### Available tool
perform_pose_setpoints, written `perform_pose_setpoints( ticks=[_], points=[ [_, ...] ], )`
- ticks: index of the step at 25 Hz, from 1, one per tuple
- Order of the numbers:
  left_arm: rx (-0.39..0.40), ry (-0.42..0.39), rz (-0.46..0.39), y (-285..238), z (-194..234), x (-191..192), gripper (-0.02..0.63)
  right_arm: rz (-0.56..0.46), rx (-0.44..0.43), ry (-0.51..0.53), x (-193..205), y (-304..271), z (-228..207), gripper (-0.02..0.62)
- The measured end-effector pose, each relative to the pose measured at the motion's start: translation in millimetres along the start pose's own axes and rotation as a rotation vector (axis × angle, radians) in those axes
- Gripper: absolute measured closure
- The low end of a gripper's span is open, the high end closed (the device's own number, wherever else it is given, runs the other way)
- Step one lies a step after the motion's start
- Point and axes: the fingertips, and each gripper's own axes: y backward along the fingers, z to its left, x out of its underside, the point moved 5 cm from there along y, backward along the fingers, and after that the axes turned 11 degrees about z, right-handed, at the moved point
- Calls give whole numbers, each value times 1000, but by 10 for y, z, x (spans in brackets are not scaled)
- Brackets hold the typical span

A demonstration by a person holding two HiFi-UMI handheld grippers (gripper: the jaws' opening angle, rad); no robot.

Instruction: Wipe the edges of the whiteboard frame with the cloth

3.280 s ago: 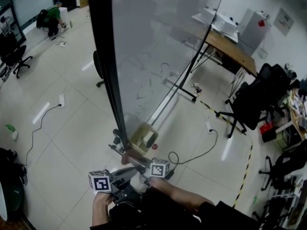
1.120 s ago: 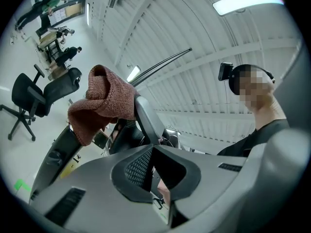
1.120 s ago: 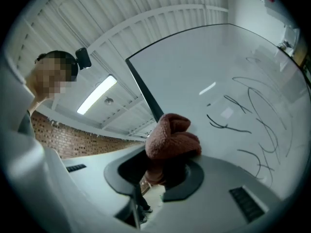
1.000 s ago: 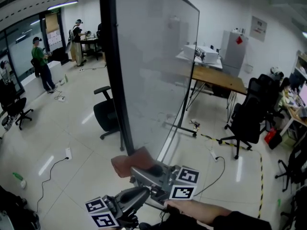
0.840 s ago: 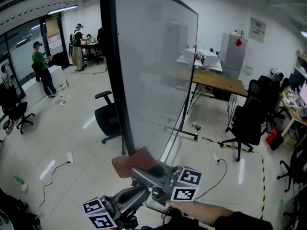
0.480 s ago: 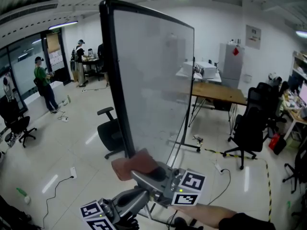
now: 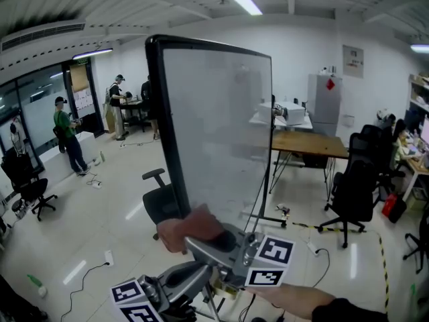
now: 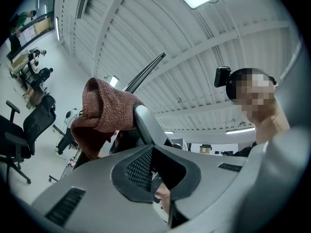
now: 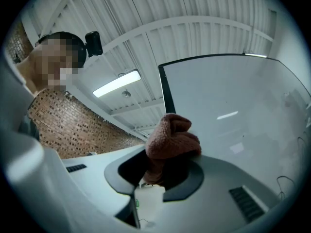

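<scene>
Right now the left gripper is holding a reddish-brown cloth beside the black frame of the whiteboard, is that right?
Not quite. The right gripper is the one shut on the reddish-brown cloth, as the right gripper view shows. The rest holds: the cloth is beside the black frame of the whiteboard.
</scene>
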Motion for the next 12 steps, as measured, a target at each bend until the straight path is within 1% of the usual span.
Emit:
perform_pose_setpoints(
  ticks=[5,8,12],
  points=[
    [6,-29,-4,-136,-83,-47,609,6,-15,38,-136,115,4,509],
    [5,-59,-7,-241,-143,-147,609,10,-19,83,-295,171,-5,509],
    [-5,-103,2,-258,-163,-298,609,17,-14,133,-455,127,-14,509]
  ],
)
